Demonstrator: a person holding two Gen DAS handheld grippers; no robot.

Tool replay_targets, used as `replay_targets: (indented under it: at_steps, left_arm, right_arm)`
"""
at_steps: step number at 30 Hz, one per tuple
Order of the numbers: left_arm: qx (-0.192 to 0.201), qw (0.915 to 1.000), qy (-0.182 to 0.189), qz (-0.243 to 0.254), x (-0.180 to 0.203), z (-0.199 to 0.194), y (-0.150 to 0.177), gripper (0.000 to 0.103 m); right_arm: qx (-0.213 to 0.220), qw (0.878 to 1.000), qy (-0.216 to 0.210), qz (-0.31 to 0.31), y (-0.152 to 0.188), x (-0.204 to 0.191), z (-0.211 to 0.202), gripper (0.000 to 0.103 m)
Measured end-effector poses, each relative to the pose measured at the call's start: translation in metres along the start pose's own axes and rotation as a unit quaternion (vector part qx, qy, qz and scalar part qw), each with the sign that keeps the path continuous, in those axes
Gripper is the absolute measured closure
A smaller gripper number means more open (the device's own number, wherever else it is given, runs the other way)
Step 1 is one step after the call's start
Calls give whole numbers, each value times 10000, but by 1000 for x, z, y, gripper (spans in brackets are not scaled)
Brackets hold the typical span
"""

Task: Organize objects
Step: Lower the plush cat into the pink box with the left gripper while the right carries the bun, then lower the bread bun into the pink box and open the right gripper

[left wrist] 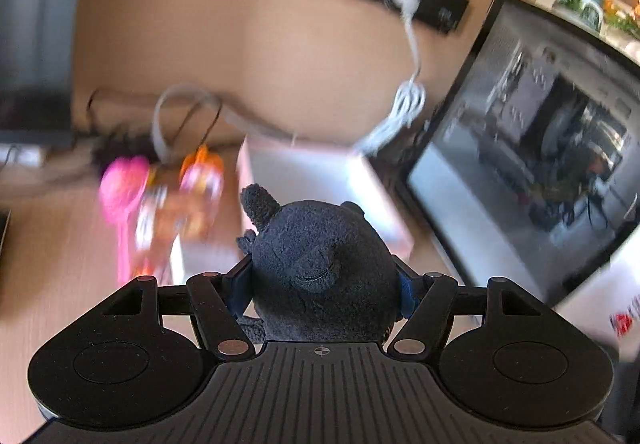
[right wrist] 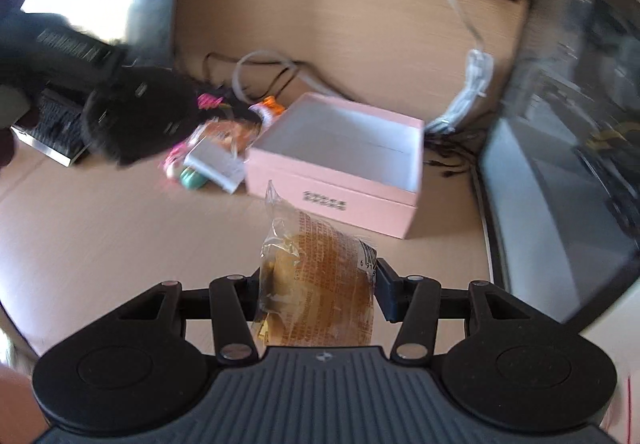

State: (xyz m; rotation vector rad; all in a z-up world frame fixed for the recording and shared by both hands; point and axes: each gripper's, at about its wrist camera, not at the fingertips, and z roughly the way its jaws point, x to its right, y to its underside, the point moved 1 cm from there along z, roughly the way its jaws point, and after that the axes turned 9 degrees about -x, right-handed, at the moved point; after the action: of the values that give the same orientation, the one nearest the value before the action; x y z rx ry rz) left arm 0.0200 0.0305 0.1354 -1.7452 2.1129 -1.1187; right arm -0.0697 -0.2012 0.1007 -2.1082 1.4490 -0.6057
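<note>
My right gripper [right wrist: 318, 298] is pinching a clear-wrapped pastry packet [right wrist: 316, 284] between its pads, the twisted plastic end sticking up ahead of the fingers. My left gripper [left wrist: 324, 284] is clamped on a dark blue plush toy [left wrist: 320, 252], which fills the gap between its fingers and hides most of what lies straight below.

Just beyond the packet stands the open pink box [right wrist: 340, 179] on the wooden desk [right wrist: 100, 236], lid off, its pale inside showing nothing that I can see. I judge the step is to carry both items over it and let go inside.

To do it well, I would bring the packet fully past the near wall before releasing, since the loose wrapper could catch the rim. I would take one hand at a time, as the box looks tight for both.

Left of the box lies a blurred heap of snack packets [right wrist: 216, 147] and a pink toy [left wrist: 120, 195]. The monitor [right wrist: 560, 163] stands close on the right, so I would keep clear of it.
</note>
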Motion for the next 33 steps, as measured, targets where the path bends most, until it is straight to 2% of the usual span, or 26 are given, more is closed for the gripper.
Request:
replay_targets:
  at_steps: [5, 9, 12, 14, 18, 21, 23, 25, 29, 33]
  left_arm:
    - [508, 9987, -66, -75, 16, 20, -57, 30]
    - [864, 9962, -75, 67, 23, 41, -95, 27]
    - [521, 9966, -490, 412, 34, 77, -110, 28]
    - [631, 9948, -644, 478, 35, 89, -105, 30]
    - [884, 9939, -415, 518, 31, 91, -96, 30]
    - [918, 9953, -322, 22, 12, 78, -92, 30]
    - [1011, 9935, -407, -339, -5, 61, -82, 31]
    - [999, 9923, -556, -476, -21, 44, -65, 31]
    - [529, 9906, -1093, -630, -53, 25, -18, 31]
    - [49, 9839, -1514, -946, -80, 15, 31, 31]
  right_arm:
    - [-32, 9991, 17, 434, 16, 21, -2, 53]
    - [11, 9988, 48, 481, 23, 34, 4, 53]
    - [15, 9981, 27, 621, 22, 40, 8, 53]
    - [84, 9977, 32, 666, 22, 43, 10, 53]
    - [30, 9976, 45, 692, 19, 48, 18, 53]
    - [42, 9986, 49, 533, 12, 49, 22, 53]
    - [116, 9988, -3, 486, 4, 52, 24, 53]
    - [233, 9986, -74, 460, -9, 56, 25, 53]
    - [562, 9976, -95, 390, -50, 63, 31, 53]
    - [1079, 9938, -4, 275, -102, 67, 44, 53]
